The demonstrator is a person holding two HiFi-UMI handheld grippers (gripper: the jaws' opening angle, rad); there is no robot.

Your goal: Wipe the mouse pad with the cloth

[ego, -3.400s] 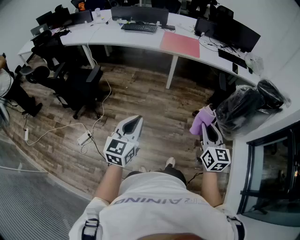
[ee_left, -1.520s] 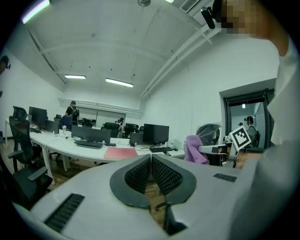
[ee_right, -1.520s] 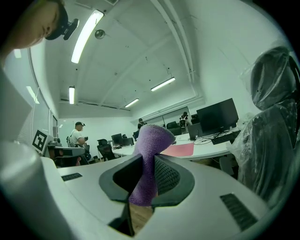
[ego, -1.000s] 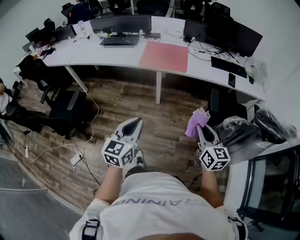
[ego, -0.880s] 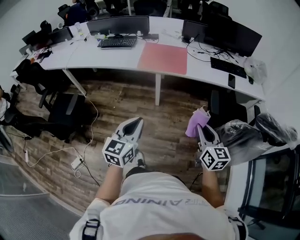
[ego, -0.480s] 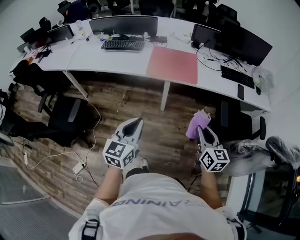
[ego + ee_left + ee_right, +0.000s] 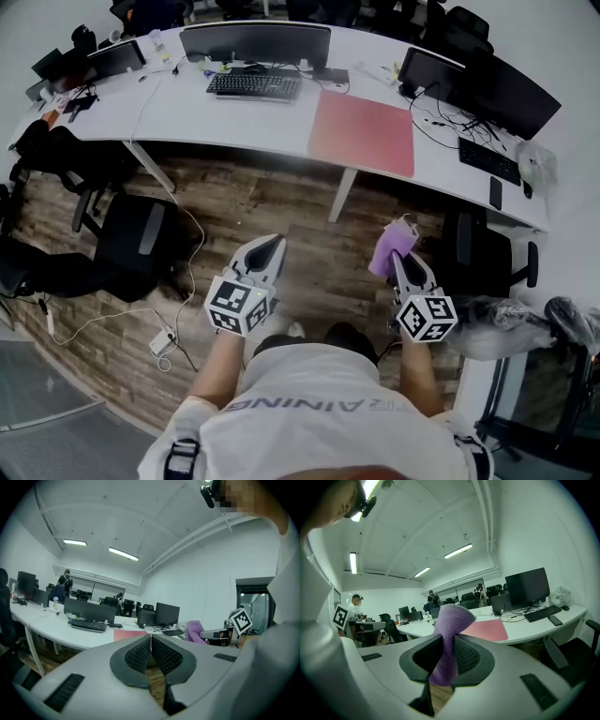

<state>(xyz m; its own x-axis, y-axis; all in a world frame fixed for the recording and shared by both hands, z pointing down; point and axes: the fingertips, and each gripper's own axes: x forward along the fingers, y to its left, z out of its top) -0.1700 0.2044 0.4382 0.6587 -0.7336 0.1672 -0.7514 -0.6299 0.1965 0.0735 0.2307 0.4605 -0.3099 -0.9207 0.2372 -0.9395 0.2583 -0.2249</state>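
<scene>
– Two grippers in hand; what does each one carry?
– Our right gripper (image 7: 405,265) is clamped on the purple cloth (image 7: 392,246), which sticks up past the jaw tips. Our left gripper (image 7: 267,246) has its jaws pressed together with nothing between them.
– And where is the mouse pad?
– The red mouse pad (image 7: 364,133) lies flat on the white desk (image 7: 187,112), straight ahead of us and well apart. We are standing on the wooden floor (image 7: 272,202), short of the desk.
– Which hand is nearer?
– The right one. The pad sits ahead and a little to the left of it, so the cloth already points roughly that way. The long side of the pad seems to run along the desk's front edge, so we would judge side-to-side strokes the natural ones.
– What crowds it?
– A keyboard (image 7: 255,84) lies to its left, apart from it. To its right are cables (image 7: 441,120) and a monitor (image 7: 441,70), closer in. The pad's near edge comes almost to the desk's edge, with a desk leg (image 7: 339,195) below. A black chair (image 7: 487,253) stands just beside our right gripper; the floor ahead looks open.
</scene>
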